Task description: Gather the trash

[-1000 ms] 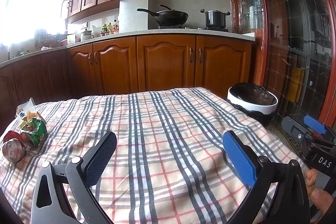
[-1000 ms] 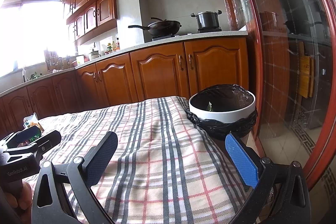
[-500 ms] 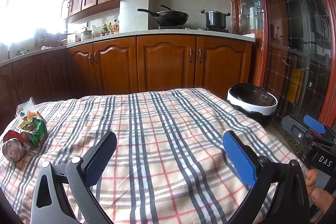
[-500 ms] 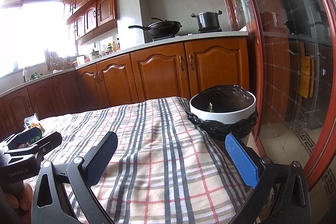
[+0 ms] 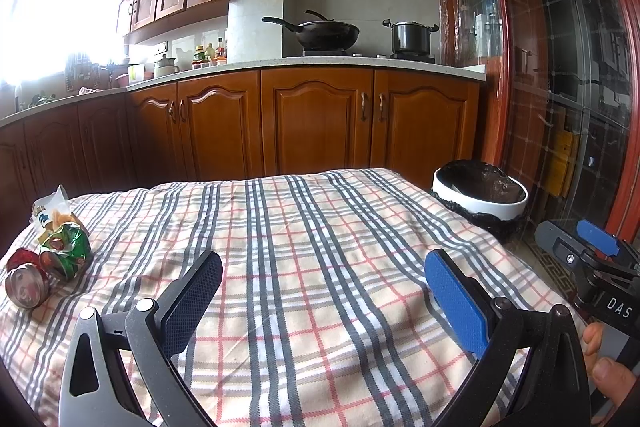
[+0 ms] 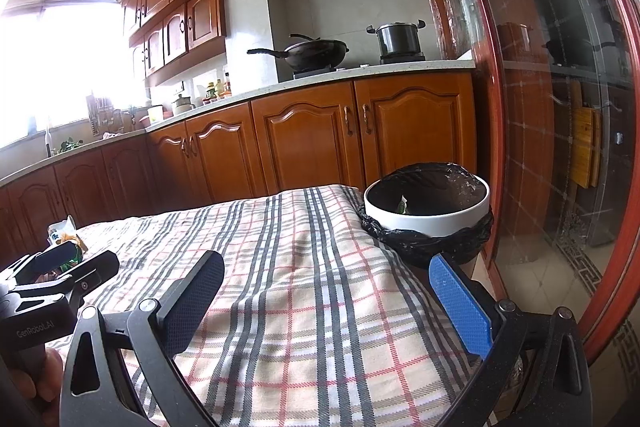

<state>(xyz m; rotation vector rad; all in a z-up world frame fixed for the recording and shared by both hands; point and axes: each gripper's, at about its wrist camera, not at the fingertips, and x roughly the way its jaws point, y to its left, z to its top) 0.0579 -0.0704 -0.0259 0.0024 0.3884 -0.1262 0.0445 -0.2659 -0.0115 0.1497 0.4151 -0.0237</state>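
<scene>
At the table's left edge lies a small heap of trash: a red can (image 5: 25, 283) on its side, a crumpled green wrapper (image 5: 66, 249) and a pale snack bag (image 5: 48, 213). Off the table's right end stands a white bin (image 5: 482, 201) lined with a black bag, a green scrap inside it (image 6: 402, 205). My left gripper (image 5: 322, 285) hangs open over the plaid cloth, nothing between its fingers, well right of the trash. My right gripper (image 6: 326, 289) is open too, empty, near the bin (image 6: 426, 221). In the right wrist view the snack bag (image 6: 64, 229) peeks out behind the left gripper's body.
A plaid cloth (image 5: 312, 247) covers the table. Wooden cabinets (image 5: 316, 123) and a counter with a wok (image 5: 320, 33) and pot (image 5: 410, 37) run behind it. A glass door with a red frame (image 6: 560, 107) stands to the right. A hand (image 5: 604, 359) holds the right gripper.
</scene>
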